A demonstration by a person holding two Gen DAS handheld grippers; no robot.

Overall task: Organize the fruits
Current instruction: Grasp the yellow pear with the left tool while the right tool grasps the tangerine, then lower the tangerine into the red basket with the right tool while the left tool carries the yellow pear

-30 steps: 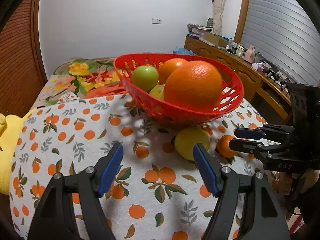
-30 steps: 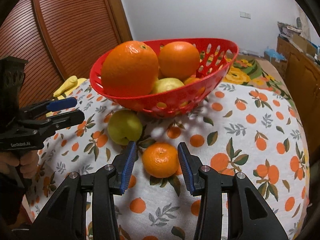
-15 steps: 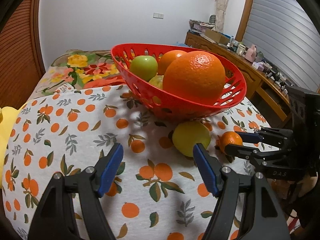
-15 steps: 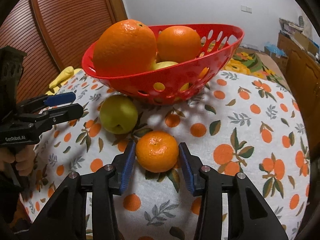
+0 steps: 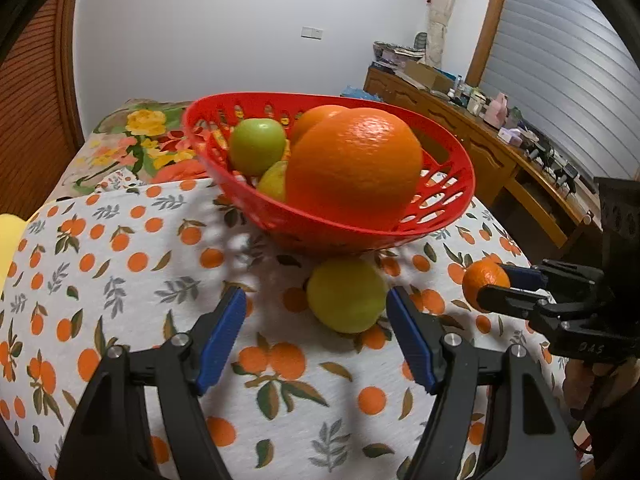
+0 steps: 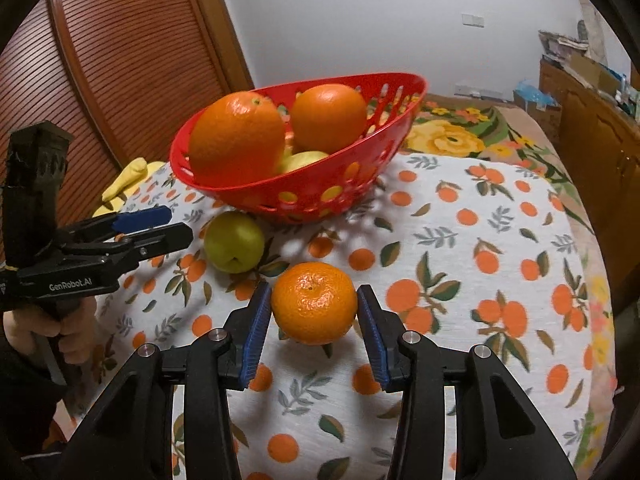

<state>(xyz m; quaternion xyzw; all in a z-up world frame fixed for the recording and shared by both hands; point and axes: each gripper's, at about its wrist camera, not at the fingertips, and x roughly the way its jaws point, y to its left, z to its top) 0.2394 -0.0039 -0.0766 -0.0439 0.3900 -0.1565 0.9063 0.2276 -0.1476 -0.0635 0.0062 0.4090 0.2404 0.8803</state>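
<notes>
My right gripper (image 6: 314, 312) is shut on a small mandarin (image 6: 314, 303), which hangs a little above the cloth; in the left wrist view the mandarin (image 5: 485, 285) shows at the right between that gripper's fingers. A yellow-green pear (image 5: 346, 295) lies on the cloth just below the red basket (image 5: 280, 216), also seen as the pear (image 6: 234, 242) left of the mandarin. My left gripper (image 5: 316, 336) stands open, its right pad close beside the pear. The basket (image 6: 360, 176) holds two large oranges (image 6: 236, 140), a green apple (image 5: 256, 146) and a yellow-green fruit.
The table wears a white cloth printed with oranges (image 5: 120, 264); a floral cloth (image 5: 136, 140) lies behind. A yellow thing (image 6: 128, 178) sits at the left edge. A wooden sideboard (image 5: 500, 152) with clutter runs along the right; slatted wooden doors (image 6: 120, 60) stand left.
The right gripper closed in around the mandarin on the cloth, gripped it and lifted it slightly. The left gripper drifted a little nearer to the pear, still open.
</notes>
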